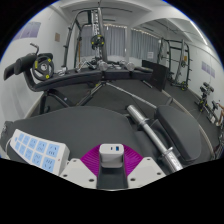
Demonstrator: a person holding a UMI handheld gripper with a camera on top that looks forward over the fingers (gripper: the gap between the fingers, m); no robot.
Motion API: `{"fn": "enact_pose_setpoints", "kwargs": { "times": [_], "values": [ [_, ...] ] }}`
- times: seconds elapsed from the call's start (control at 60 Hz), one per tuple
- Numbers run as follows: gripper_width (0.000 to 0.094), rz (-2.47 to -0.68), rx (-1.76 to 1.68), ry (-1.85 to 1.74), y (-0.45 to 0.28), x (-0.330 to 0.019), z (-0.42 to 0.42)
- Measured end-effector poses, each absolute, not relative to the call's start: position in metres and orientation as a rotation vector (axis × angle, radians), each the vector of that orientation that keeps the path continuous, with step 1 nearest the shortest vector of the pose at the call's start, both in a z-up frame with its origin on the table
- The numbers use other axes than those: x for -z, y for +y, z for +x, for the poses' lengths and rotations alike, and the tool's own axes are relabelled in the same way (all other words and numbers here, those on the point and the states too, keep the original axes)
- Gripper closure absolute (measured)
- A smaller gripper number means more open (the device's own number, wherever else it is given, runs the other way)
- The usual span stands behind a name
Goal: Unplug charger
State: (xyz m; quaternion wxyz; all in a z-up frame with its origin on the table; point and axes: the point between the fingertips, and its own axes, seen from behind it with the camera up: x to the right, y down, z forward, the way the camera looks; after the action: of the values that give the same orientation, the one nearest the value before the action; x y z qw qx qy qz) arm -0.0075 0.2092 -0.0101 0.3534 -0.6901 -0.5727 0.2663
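Observation:
A small white charger (112,151) with a blue port on its face sits between my two fingers. Both magenta pads (93,157) press on its sides, so my gripper (112,153) is shut on it. A white power strip (38,152) with several sockets lies just to the left of my fingers, on a dark grey surface (90,125). The charger is clear of the strip and apart from it. Its prongs are hidden.
A steel barbell (152,128) lies on the dark surface ahead and to the right of my fingers. Beyond it stand gym racks (95,40), a machine with a yellow-rimmed wheel (42,66) at the left, and bright windows at the back.

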Motion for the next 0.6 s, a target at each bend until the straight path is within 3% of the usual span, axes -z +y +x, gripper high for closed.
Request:
{"fn": "enact_pose_setpoints", "kwargs": {
  "times": [0.05,0.083,0.2,0.333,0.6],
  "values": [
    [0.061,-1.791,-0.693,-1.521,0.201,0.02,-0.007],
    [0.0527,-1.804,-0.692,-1.55,0.195,0.024,-0.003],
    [0.0068,-1.771,-0.689,-1.58,0.187,0.016,0.001],
    [0.0083,-1.693,-0.678,-1.565,0.18,-0.026,0.028],
    [0.008,-1.663,-0.71,-1.48,0.12,-0.176,0.207]
  ]
}}
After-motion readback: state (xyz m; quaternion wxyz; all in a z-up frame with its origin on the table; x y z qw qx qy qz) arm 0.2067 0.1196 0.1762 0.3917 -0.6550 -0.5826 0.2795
